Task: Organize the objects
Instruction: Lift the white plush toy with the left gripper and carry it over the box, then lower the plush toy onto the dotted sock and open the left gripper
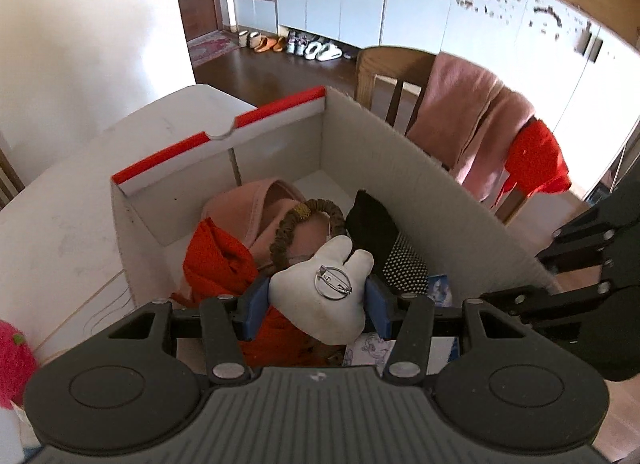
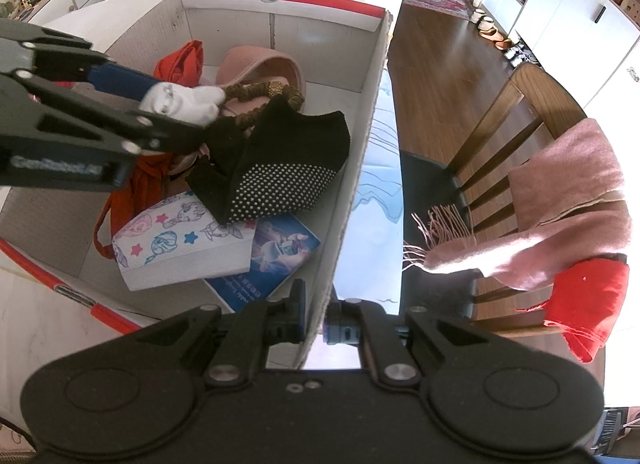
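My left gripper is shut on a small white plush brooch with a round metal pin on its back, held above the inside of a cardboard box with red-edged flaps. The same plush brooch shows in the right wrist view, between the left gripper's blue pads. Below it lie an orange-red cloth, a pink cap, a brown scrunchie and a black dotted sock. My right gripper is shut on the box's side wall.
In the box are also a cartoon-printed white pouch and a blue booklet. A wooden chair with a pink scarf and a red cloth stands beside the white table. A pink fuzzy thing lies at the left.
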`<state>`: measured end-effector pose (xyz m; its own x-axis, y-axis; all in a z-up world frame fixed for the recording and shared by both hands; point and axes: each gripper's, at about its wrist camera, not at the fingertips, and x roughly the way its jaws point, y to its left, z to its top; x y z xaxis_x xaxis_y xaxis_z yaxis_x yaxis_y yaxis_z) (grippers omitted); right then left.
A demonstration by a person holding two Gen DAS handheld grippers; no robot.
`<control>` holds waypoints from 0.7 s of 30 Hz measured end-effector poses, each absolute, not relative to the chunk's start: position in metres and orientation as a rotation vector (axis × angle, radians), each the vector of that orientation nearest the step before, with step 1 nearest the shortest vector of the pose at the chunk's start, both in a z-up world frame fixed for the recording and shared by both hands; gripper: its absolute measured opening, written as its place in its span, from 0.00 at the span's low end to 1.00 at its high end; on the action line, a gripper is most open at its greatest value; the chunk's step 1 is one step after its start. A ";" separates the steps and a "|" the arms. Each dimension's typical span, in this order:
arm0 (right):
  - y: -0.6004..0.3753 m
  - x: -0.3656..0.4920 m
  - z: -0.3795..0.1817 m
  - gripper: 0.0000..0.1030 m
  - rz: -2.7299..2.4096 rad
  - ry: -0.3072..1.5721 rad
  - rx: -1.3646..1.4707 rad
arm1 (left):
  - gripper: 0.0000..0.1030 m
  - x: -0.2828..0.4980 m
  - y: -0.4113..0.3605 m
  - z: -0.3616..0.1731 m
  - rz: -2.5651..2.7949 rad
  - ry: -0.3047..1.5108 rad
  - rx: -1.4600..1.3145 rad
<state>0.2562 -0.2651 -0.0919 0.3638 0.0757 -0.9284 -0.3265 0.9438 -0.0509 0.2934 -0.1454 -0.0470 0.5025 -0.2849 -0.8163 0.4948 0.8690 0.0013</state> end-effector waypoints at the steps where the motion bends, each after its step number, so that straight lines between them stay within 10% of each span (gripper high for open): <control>1: -0.265 0.257 -0.092 0.07 0.262 1.173 -0.242 | 0.49 0.295 -0.146 -0.049 -0.478 0.934 0.253; 21: -0.264 0.257 -0.092 0.07 0.264 1.172 -0.242 | 0.59 0.295 -0.163 -0.075 -0.527 0.968 0.393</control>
<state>0.2566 -0.2640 -0.0922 0.3640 0.0776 -0.9282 -0.3271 0.9437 -0.0494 0.2948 -0.1631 -0.0748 0.4593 -0.2448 -0.8539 0.5840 0.8075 0.0827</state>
